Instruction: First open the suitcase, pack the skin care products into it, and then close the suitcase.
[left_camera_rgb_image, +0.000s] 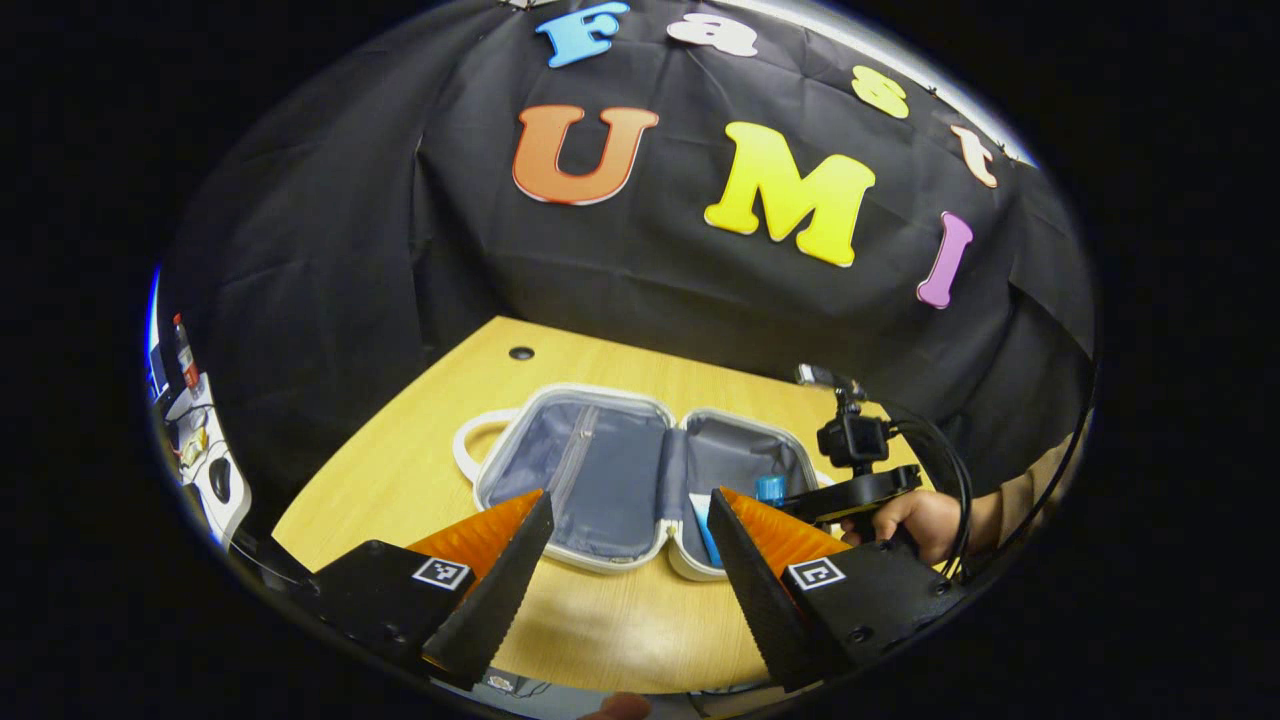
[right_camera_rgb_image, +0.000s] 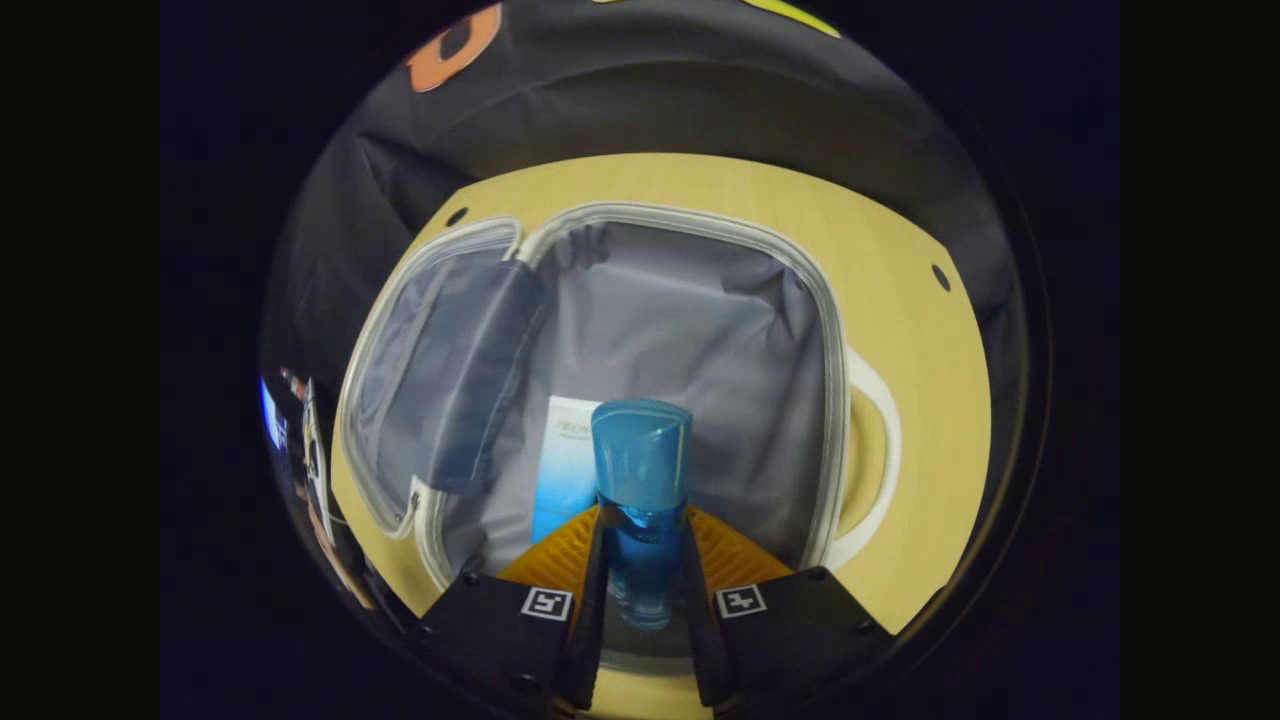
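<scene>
- Suitcase (left_camera_rgb_image: 640, 480) lies fully open and flat on the tabletop (left_camera_rgb_image: 430, 440), white zip rim around both halves, grey fabric lining inside; its left half has a zipped lining panel, and a white handle loop sticks out on each outer side.
- Left hand-held gripper (left_camera_rgb_image: 628, 545) hovers released just in front of the suitcase, its jaws spread wide with nothing between them.
- A white-and-blue skin care box (right_camera_rgb_image: 562, 465) lies flat in the suitcase's right half, against the lining near the front edge.
- Right hand-held gripper (right_camera_rgb_image: 642, 570) is clenched on a clear blue bottle (right_camera_rgb_image: 640, 480) with a blue cap, both fingers pressing its sides; the bottle hangs over the suitcase's right half, just beside the box.
- In the left gripper view, that gripper, a small camera mounted on it, shows at the suitcase's right end, held by a hand (left_camera_rgb_image: 925, 520) in a tan sleeve.
- The tabletop is light wood with small dark holes near the suitcase's far corners; black cloth walls stand behind it.
- Cluttered white equipment (left_camera_rgb_image: 205, 450) sits far left of the suitcase, off the tabletop.
</scene>
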